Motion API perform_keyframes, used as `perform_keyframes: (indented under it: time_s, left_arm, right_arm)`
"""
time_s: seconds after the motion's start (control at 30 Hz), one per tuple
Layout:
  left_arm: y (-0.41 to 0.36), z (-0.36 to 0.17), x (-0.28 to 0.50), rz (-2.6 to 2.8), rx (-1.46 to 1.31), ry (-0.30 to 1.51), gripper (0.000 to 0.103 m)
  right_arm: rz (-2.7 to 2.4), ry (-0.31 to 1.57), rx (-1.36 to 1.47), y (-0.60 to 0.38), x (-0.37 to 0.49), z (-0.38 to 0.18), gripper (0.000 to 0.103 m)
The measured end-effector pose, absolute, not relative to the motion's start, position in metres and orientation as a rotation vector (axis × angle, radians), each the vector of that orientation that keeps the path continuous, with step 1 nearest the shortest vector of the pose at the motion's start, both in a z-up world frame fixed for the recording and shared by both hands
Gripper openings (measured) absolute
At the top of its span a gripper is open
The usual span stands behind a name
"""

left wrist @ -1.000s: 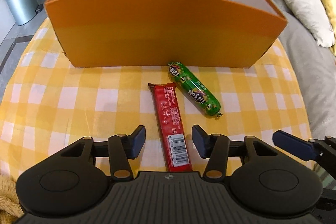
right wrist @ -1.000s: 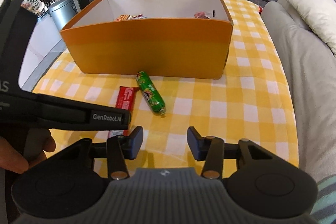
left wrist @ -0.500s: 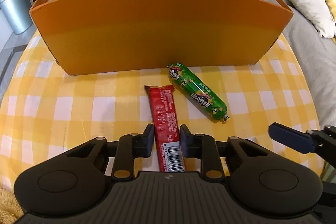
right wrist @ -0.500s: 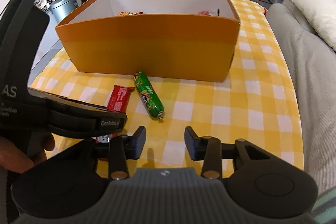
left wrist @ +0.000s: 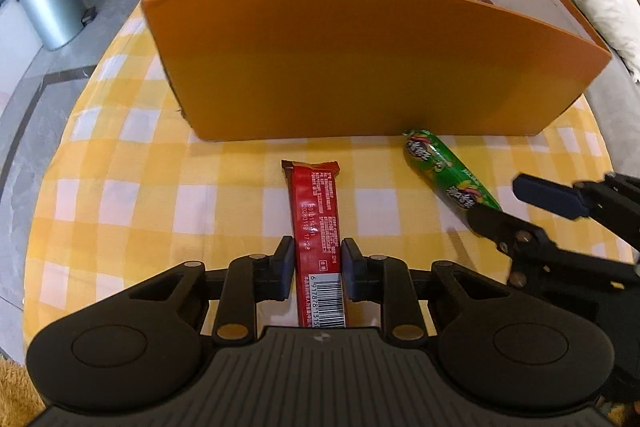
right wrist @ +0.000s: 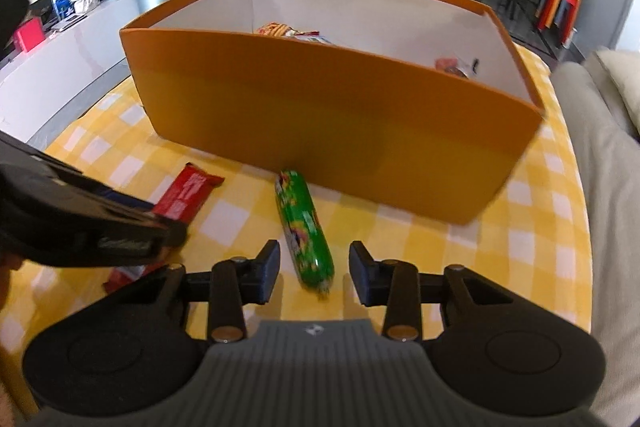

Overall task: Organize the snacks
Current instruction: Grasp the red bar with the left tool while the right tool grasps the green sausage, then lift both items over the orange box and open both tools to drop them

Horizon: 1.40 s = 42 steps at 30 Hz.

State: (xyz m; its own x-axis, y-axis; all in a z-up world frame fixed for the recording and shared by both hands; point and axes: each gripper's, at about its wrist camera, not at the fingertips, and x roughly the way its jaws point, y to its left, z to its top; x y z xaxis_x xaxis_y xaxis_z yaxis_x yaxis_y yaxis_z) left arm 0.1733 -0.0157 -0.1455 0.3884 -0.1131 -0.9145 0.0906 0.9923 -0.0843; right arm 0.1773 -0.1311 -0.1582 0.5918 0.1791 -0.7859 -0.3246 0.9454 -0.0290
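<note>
Red foil-wrapped snack bar (left wrist: pixel 316 223), long axis toward orange cardboard box (left wrist: pixel 360 67), clamped by left gripper (left wrist: pixel 317 273); right gripper (right wrist: pixel 314 271) spread, straddling green sausage stick (right wrist: pixel 304 227).

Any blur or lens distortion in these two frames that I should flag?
Left wrist view: mostly sharp, the barcode on the red bar is readable; fisheye bows the orange box. Right wrist view: motion blur smears the box edge and the green sausage.

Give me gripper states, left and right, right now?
Left gripper: shut on the red snack bar, at its barcode end.
Right gripper: open, fingers either side of the green sausage, not touching it.
</note>
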Motion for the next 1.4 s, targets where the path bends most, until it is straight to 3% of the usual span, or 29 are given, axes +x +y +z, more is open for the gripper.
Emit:
perform_keyframes:
  time_s: [0.47,0.9,1.4]
  left_arm:
    - [-0.014,-0.144,0.175,-0.141,0.016,1.197,0.032]
    - [-0.012,-0.145,0.173,-0.166,0.011,1.184,0.027]
    - [0.007,-0.091,0.139,-0.194,-0.064,1.077,0.026]
  right_arm:
    - [0.331,0.928,-0.230,-0.117,0.206,-0.181,0.029]
    - [0.251,1.046,-0.169,-0.106,0.219,-0.175,0.021]
    - [0.197,1.086,-0.023,-0.109,0.175,-0.137,0.019]
